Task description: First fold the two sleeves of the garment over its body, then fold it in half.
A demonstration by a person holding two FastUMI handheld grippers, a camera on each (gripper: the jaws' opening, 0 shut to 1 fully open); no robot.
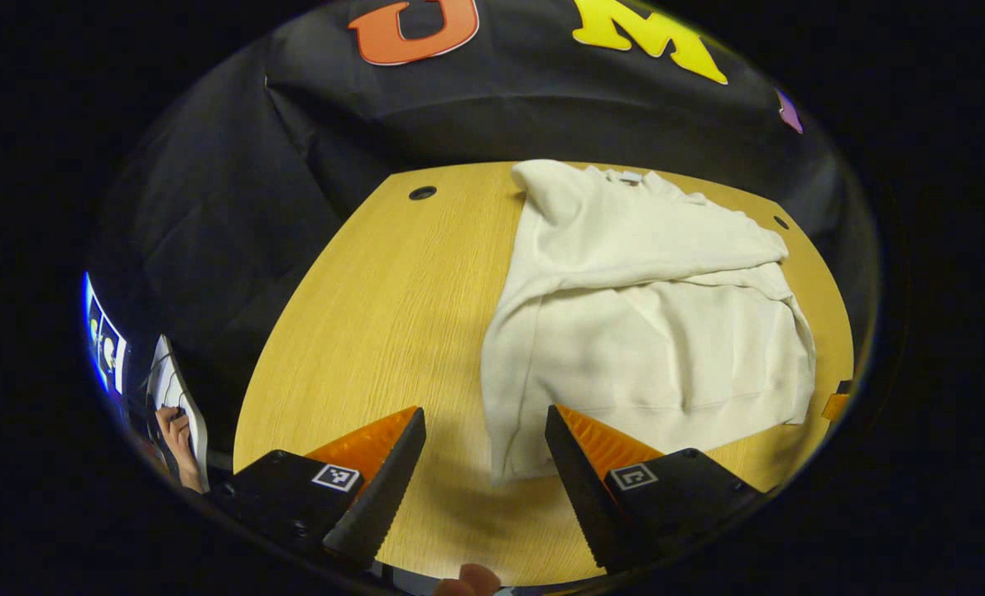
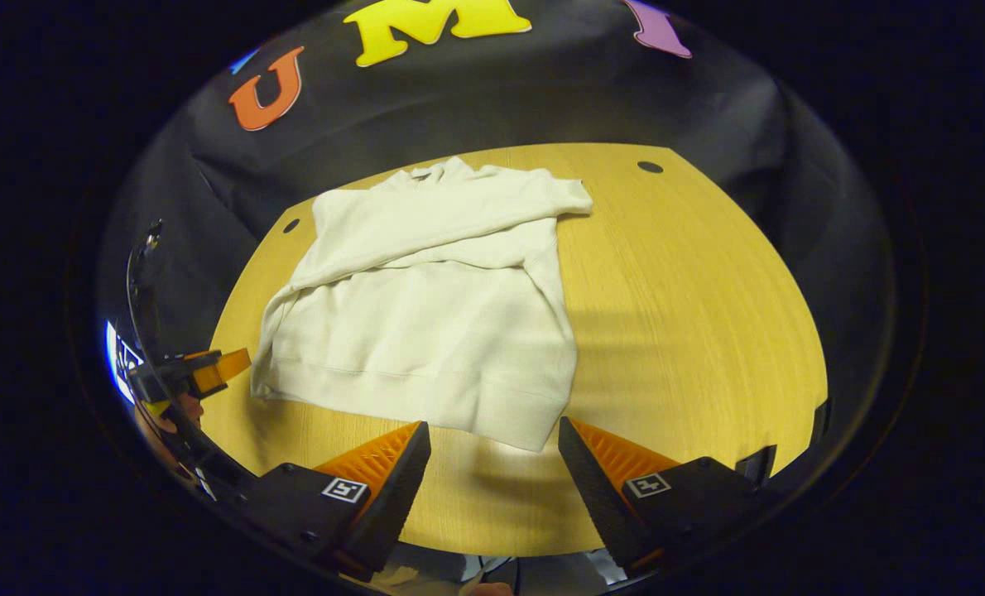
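Left gripper view shows your left gripper (image 1: 484, 472) with jaws wide apart, holding nothing. The sweater (image 1: 641, 314) lies flat on the table (image 1: 377, 314), its near corner between them. Both sleeves seem folded across its body. Your right gripper (image 2: 492, 484) is open too, the sweater's hem just ahead of its jaws.

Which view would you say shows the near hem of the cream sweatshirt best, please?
The right gripper view: the near hem of the cream sweatshirt runs unobstructed from corner to corner on the wooden table. In the left gripper view, the hem is partly hidden behind the left gripper.
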